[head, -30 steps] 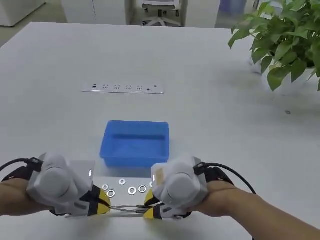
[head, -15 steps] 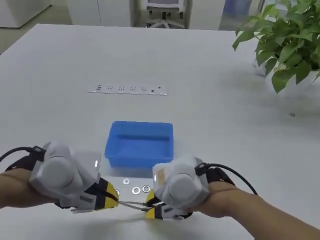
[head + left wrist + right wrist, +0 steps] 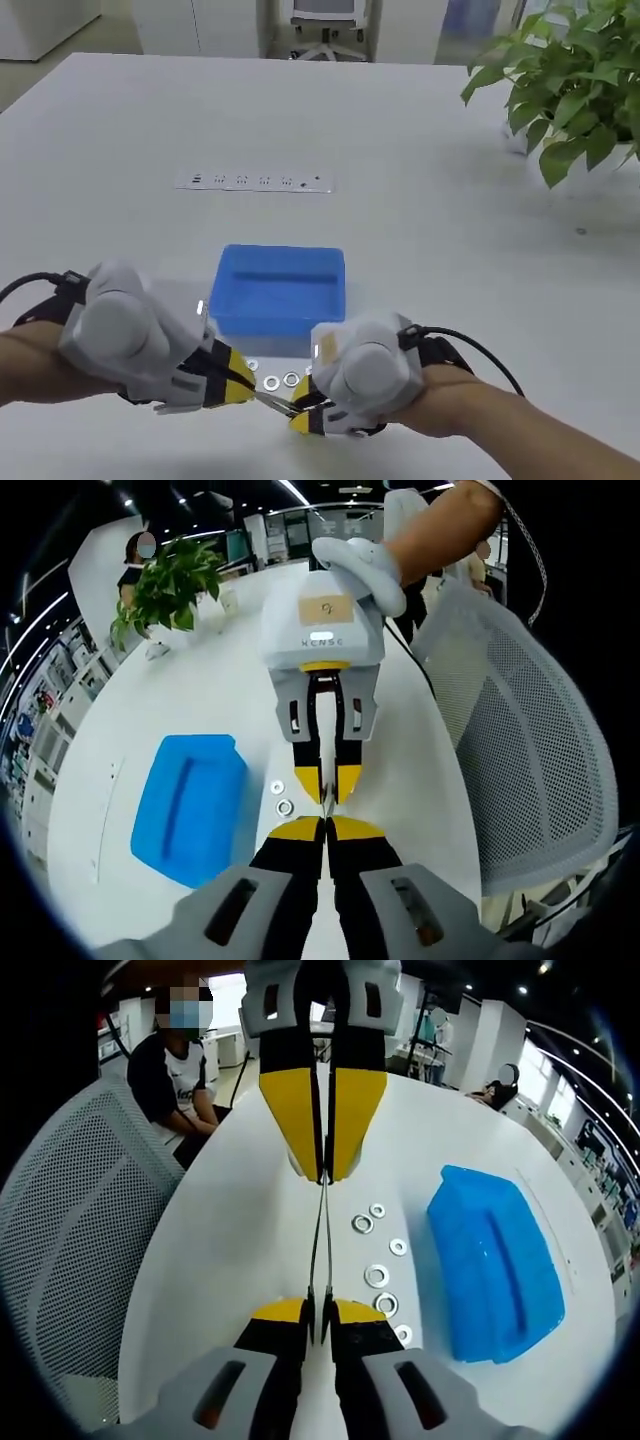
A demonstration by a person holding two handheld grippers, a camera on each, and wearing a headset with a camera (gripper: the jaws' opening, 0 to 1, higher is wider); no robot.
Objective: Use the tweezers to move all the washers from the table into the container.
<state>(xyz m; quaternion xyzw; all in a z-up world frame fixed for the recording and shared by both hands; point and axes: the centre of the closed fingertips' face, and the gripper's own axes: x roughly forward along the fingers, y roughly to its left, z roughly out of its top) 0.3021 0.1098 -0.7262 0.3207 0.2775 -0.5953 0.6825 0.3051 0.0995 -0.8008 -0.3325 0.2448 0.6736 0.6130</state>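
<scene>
While the two grippers meet tip to tip low over the table (image 3: pixel 420 150), left gripper (image 3: pixel 240 370) clamped on one end of the tweezers (image 3: pixel 272 400), right gripper (image 3: pixel 303 410) apparently pinching the other end, washers (image 3: pixel 377 1276) loose beside them, blue container (image 3: pixel 275 310) just beyond.

The tweezers (image 3: pixel 320 1250) are thin, bare metal, closed to a narrow line. They are stretched low over the table near its front edge, with one end pinched in the left gripper (image 3: pixel 243 385) and the other in the right gripper (image 3: pixel 303 412). The washers (image 3: pixel 377 1276) are small flat silver rings. They lie loose and apart on the white table, between the tweezers and the container (image 3: pixel 275 318). The container is a shallow, open-topped blue rectangular tray, standing upright and set back from the front edge.
</scene>
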